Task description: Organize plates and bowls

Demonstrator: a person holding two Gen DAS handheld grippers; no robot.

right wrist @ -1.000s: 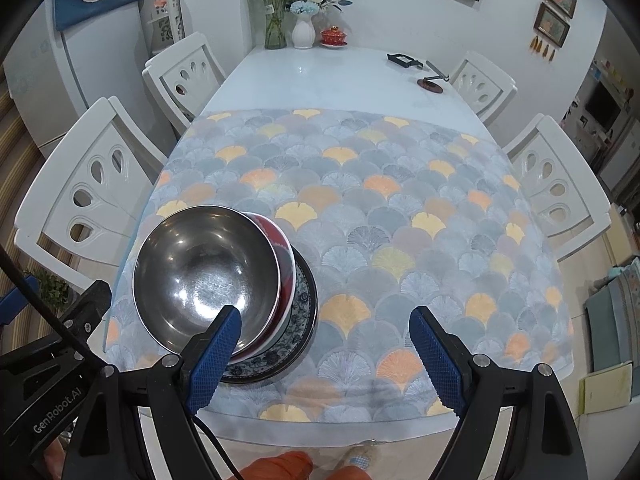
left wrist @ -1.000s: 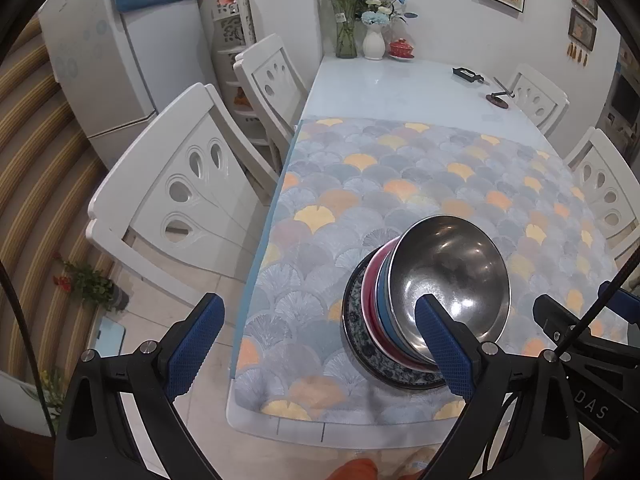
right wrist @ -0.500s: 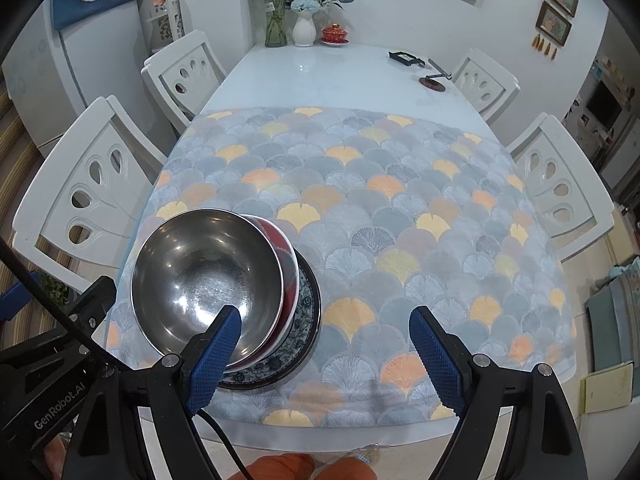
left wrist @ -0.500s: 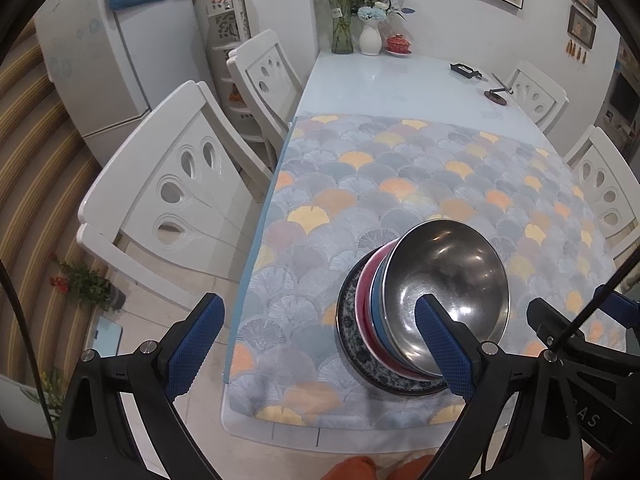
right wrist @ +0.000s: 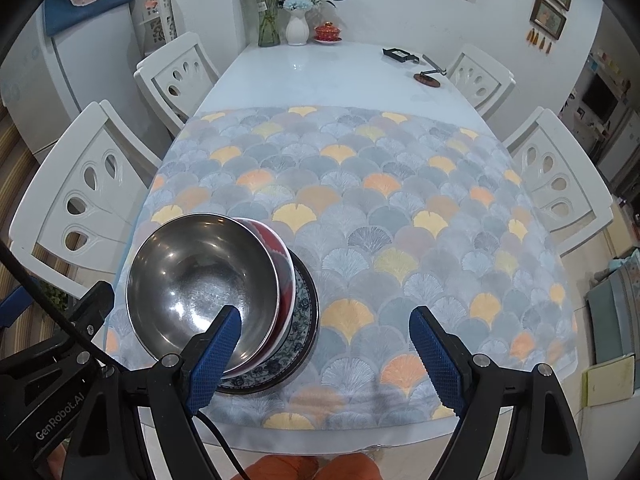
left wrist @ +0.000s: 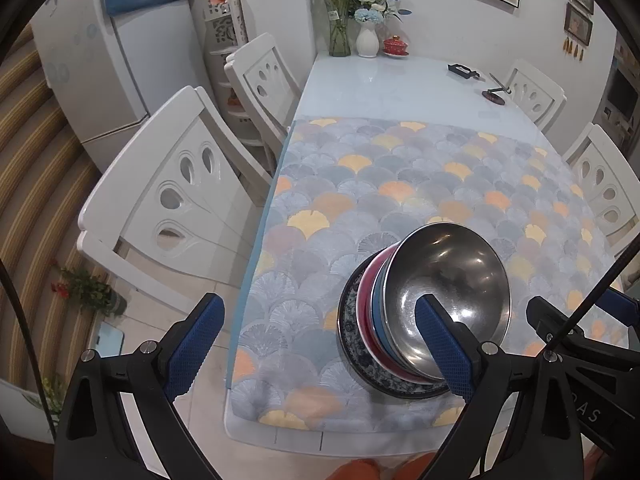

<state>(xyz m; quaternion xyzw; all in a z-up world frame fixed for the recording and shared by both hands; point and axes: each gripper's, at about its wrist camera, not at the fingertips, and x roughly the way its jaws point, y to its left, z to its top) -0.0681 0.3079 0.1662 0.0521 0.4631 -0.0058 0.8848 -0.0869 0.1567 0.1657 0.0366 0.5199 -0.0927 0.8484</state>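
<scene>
A steel bowl (left wrist: 452, 292) sits on top of a stack: a blue bowl (left wrist: 380, 316), a red bowl (left wrist: 366, 300) and a dark patterned plate (left wrist: 352, 344) at the bottom. The stack stands near the table's front edge, also in the right wrist view, steel bowl (right wrist: 200, 280) on red bowl (right wrist: 280, 256) on plate (right wrist: 304, 320). My left gripper (left wrist: 320, 348) is open and empty, raised above the table's front left edge, left of the stack. My right gripper (right wrist: 326, 356) is open and empty, raised to the right of the stack.
A fan-patterned cloth (right wrist: 360, 200) covers the near part of the white table (right wrist: 320, 72). White chairs (left wrist: 172, 200) stand on both sides (right wrist: 560, 184). Vases with flowers (right wrist: 296, 28), a red lidded cup (right wrist: 327, 33) and small dark items (right wrist: 400, 55) sit at the far end.
Both grippers have drawn back and up a little from the stack; more of the table's front edge shows. The stack has not moved.
</scene>
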